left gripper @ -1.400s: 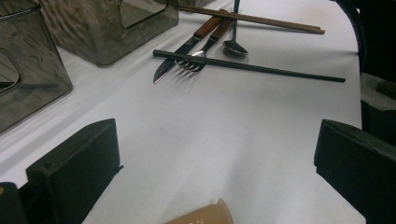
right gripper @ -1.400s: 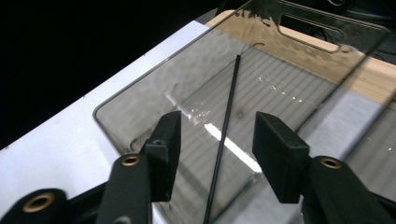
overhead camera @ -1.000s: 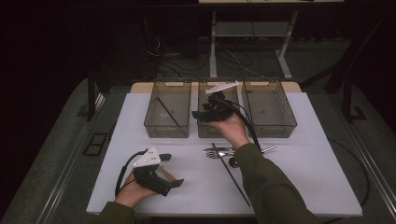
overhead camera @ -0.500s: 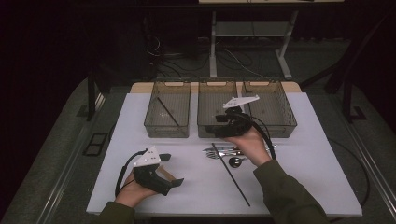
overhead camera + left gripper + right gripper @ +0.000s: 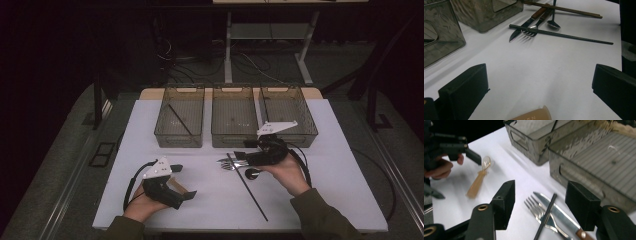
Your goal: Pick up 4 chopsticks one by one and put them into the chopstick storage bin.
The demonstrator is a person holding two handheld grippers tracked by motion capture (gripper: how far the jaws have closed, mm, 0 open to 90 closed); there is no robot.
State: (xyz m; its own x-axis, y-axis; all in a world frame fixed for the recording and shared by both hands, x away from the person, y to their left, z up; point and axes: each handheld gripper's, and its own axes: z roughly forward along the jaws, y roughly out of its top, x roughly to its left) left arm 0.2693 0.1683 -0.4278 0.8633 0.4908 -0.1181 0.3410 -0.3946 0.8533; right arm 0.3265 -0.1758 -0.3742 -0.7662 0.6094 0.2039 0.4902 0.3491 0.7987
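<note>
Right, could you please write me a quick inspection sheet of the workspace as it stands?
Surface: white table top, clean where bare.
Job's things: knife, fork and spoon lie together before the bins, a dark chopstick across them; three clear bins in a row at the far edge, the left bin holding one dark stick.
Clutter: a tan spoon-like piece by the left tongs.
Grippers: left tongs open, resting near the front edge; right tongs open, over the cutlery.
Cables: one trailing from each tool; more on the floor behind.
Surroundings: dark room, grey floor, a metal stand behind the table.
</note>
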